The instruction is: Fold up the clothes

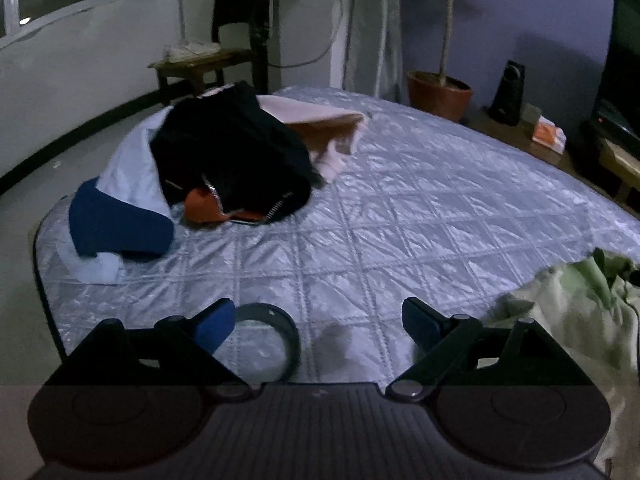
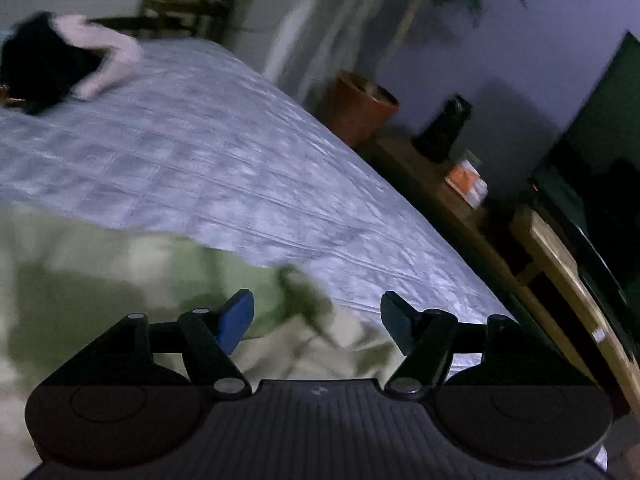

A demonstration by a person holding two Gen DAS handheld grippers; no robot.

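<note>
A light green garment [image 2: 100,276] lies crumpled on the quilted silver bedcover [image 2: 200,160] in the right wrist view, which is blurred. My right gripper [image 2: 317,316] hangs just above its near edge, jaws apart, nothing pinched between the blue pads. In the left wrist view the same green garment [image 1: 576,312] sits at the right edge. My left gripper [image 1: 318,322] stands open over bare bedcover [image 1: 400,208], holding nothing. A pile of clothes lies at the far left: a black jacket [image 1: 232,152] with orange lining, a light blue garment [image 1: 128,168], a dark blue one [image 1: 116,224] and a pink one [image 1: 320,120].
A dark ring [image 1: 280,328] lies on the cover by my left finger. Beyond the bed stand a wooden bench [image 1: 196,64], a potted plant [image 1: 438,94], a black speaker [image 1: 508,94] and a dark screen [image 2: 592,168] on a low wooden unit [image 2: 560,264].
</note>
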